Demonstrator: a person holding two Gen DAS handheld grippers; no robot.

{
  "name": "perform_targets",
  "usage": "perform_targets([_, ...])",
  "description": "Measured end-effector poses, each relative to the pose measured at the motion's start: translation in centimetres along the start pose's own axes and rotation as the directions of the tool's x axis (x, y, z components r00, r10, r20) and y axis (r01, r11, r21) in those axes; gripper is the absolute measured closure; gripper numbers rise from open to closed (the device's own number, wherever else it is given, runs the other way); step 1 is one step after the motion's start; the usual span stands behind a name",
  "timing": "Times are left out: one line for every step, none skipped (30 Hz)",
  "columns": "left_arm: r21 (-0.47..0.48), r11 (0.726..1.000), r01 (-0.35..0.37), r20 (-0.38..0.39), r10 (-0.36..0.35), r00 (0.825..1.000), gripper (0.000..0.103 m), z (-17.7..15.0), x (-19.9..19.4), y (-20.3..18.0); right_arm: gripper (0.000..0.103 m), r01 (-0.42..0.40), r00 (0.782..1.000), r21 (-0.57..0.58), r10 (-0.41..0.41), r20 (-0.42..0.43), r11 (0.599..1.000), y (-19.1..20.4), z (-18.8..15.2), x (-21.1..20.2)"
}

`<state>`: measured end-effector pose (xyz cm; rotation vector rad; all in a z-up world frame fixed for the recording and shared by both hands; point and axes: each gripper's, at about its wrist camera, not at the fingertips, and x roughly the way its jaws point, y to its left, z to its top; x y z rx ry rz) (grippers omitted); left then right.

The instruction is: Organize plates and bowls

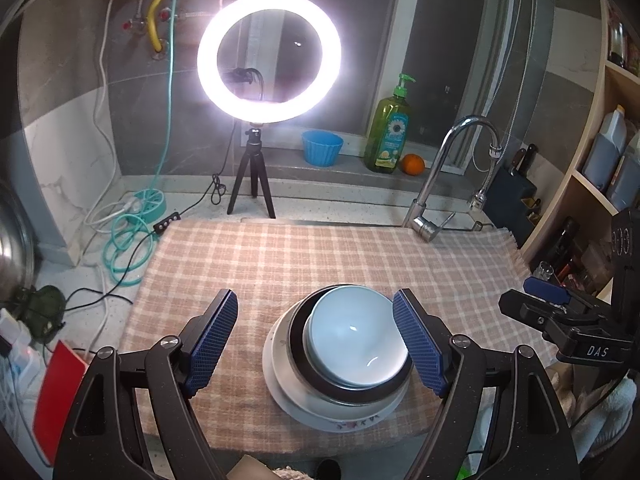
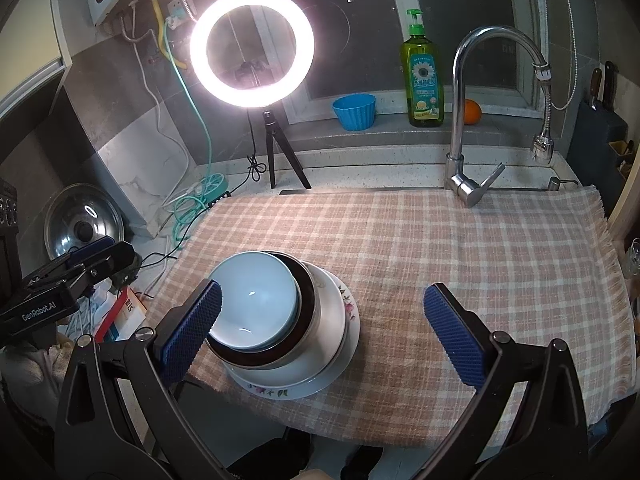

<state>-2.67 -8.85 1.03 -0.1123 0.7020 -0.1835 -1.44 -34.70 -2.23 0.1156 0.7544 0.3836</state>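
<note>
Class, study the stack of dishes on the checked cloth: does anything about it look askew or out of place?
Yes. The pale blue bowl sits off-centre in the dark-rimmed metal bowl, leaning toward one side rather than nested level. The flowered plate underneath lies near the front edge of the cloth. Nothing looks spilled or broken.

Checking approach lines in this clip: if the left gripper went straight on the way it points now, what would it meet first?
Most likely the light blue bowl on top of the stack: it sits between the open left gripper fingers, nested in the dark-rimmed bowl on the floral plate. Depth is uncertain.
</note>
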Motion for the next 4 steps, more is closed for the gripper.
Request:
perform_targets([0.0,1.0,-0.001,0.003,0.001,1.0,0.023,0.01,-0.01,-0.03,0.0,-0.001,1.0,0.0,0.001,-0.002,1.0,0.07,-0.12,0.04])
perform_targets([0.0,1.0,0.0,0.002,0.0,1.0,0.023,0.03,0.04,0.0,0.0,-0.001,1.0,0.0,0.001,-0.004,1.0,0.05,-0.24,0.1])
perform_targets([0.0,1.0,0.001,0.0,-0.001,1.0,0.023,0.01,0.04,0.0,0.0,0.001,1.0,0.0,-0.001,-0.005,1.0,0.02,-0.32,0.18])
perform_targets([-0.002,1.0,-0.001,-0.005,0.001,1.0,0.023,0.01,0.09,0.03,0.0,0.002,1.0,0.001,-0.002,-0.008,1.0,0.0,-0.32,0.29])
